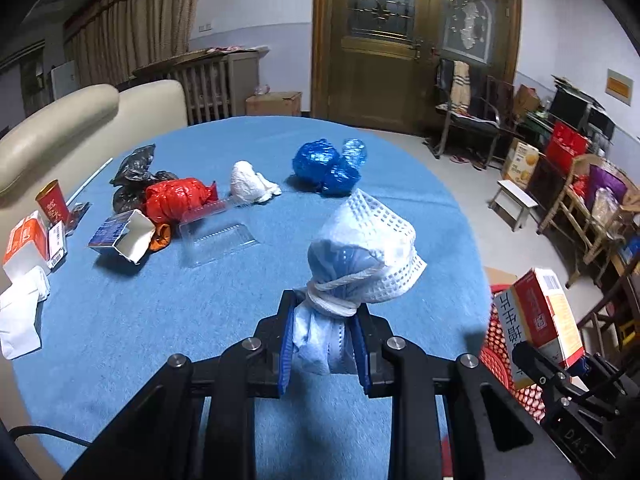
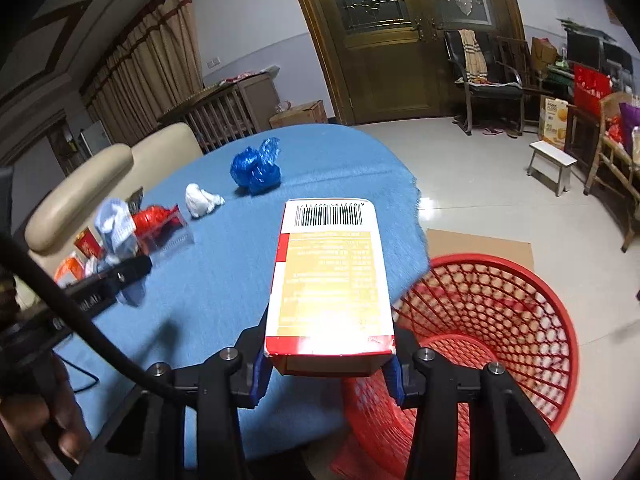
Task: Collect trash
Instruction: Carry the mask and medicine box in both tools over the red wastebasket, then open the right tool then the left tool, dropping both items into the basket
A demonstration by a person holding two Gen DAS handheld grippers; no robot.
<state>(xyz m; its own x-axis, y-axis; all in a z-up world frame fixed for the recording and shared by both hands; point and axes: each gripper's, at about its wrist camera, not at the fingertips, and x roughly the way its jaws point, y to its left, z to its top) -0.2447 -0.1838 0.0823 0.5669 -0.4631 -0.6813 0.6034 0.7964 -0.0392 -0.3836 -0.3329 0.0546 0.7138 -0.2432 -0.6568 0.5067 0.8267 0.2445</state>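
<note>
Left gripper [image 1: 323, 340] clamped on the tied neck of a bundled face mask [image 1: 360, 256], held above the blue surface [image 1: 160, 320]. Right gripper [image 2: 326, 372] pinches a carton [image 2: 330, 280] by its base, near the red basket [image 2: 500, 320], likely for dropping in.

tablecloth [image 1: 160, 320]: matt blue cloth | basket [image 2: 520, 300]: red plastic mesh | carton [image 2: 332, 272]: glossy cardboard

Both fisheye views are taken close above a round blue-clothed table [image 1: 160, 320], angled downward; the brown wooden door [image 2: 384, 64] is shared.
</note>
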